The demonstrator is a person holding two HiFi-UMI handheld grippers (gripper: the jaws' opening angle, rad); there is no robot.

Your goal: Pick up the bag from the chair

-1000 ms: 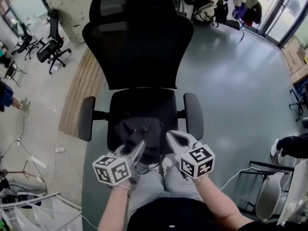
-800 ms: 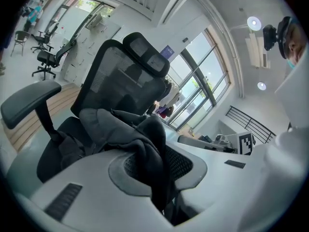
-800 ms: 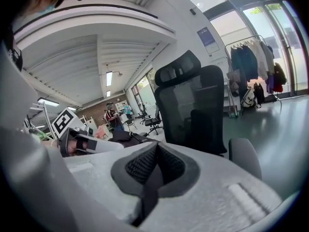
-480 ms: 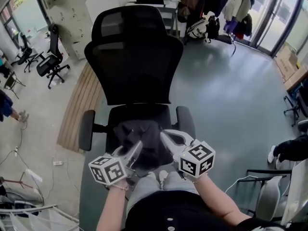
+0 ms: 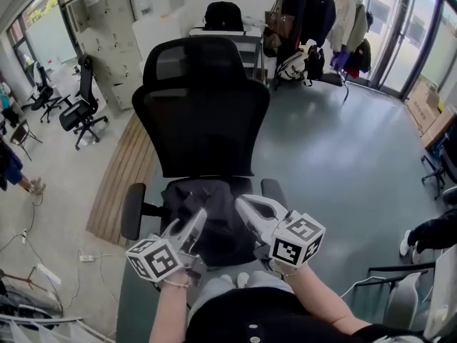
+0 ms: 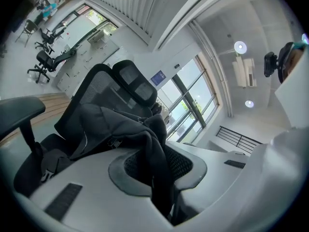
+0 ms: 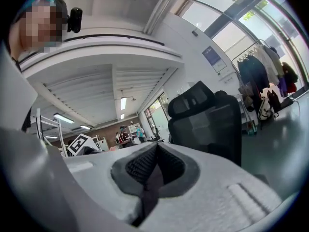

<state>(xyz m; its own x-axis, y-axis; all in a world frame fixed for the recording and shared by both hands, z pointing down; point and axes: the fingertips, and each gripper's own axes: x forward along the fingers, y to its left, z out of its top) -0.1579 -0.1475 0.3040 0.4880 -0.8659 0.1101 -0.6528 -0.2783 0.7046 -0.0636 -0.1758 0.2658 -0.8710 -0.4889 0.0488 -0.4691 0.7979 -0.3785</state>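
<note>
"Where's the bag (image 5: 214, 220) right now?"

"It's hanging over the front of the chair (image 5: 203, 113), between the armrests (image 5: 132, 209). The left gripper (image 5: 191, 220) is biting a thick fold of its black cloth, with the jaws narrow around it. The right gripper (image 5: 244, 207) is pinching almost flat on what looks like a thin strap or edge of it."

"So what's the trick to getting it up cleanly?"

"I'd be raising both grippers evenly and drawing the bag toward the person, so nothing is catching on an armrest. I'd also be watching that thin right-side pinch, since I reckon it's the likelier one to slip."

"Is it off the chair yet?"

"I can't tell. It's a black bag against a black chair, and the grippers are covering its near edge. Its underside is hidden too, and so are any dangling straps."
</note>
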